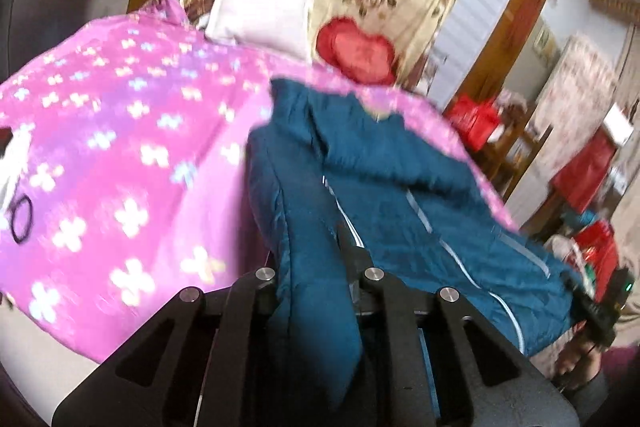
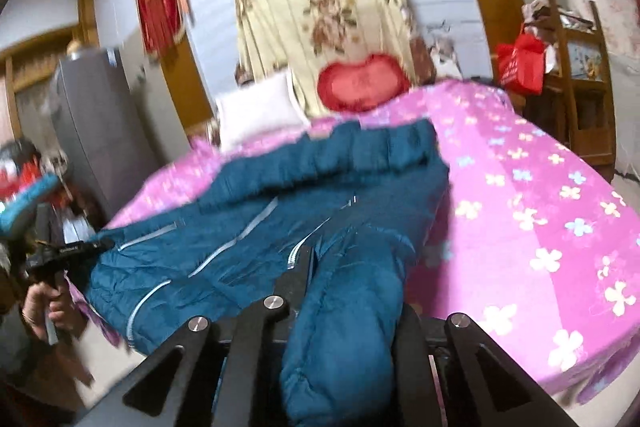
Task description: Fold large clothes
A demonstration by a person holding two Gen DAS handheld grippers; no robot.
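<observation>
One teal jacket (image 1: 372, 163) on the bed (image 1: 120, 155); both claws, left (image 1: 320, 267) and right (image 2: 332, 291), were clamped on its near edge.

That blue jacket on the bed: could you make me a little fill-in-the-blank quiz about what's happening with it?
1. The blue jacket lies on a floral bedspread whose main colour is ____.
2. The left gripper is shut on the ____.
3. The red cushion by the headboard is shaped like a ____.
4. The number of grippers clamping the jacket, counting the right gripper, is ____.

Missing words: pink; jacket; heart; two
</observation>
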